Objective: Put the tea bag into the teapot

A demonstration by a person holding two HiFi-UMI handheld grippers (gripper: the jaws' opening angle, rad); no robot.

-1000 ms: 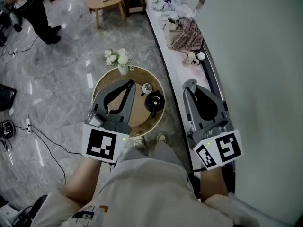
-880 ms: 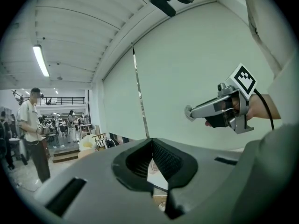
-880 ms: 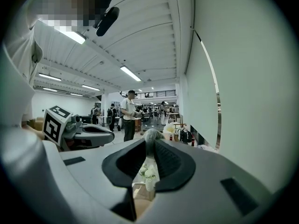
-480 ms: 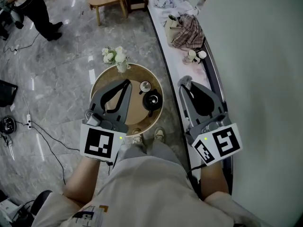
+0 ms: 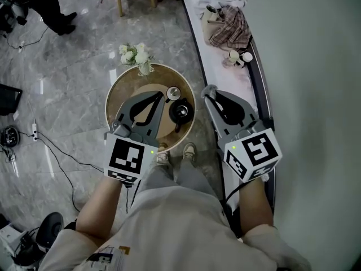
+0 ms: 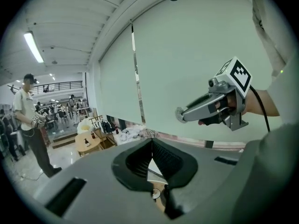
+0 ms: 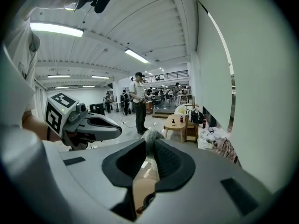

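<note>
Hovering left tongs point(image 5: 159, 97) pinched shut, empty; right tongs point(image 5: 211, 94) gripping narrow on small grey fuzzy wad point(image 7: 150, 135); black teapot point(image 5: 181, 110) sitting on round tabletop point(image 5: 130, 83) between both tongs.

One teapot point(image 5: 181, 111), one tea bag point(image 5: 210, 89), one flower vase point(image 5: 144, 68), one table point(image 5: 120, 90).

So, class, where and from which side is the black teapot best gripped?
Probably its thin handle, which juts from the teapot toward the person: come in from that near side, closing across the handle. The round body looks wide.
</note>
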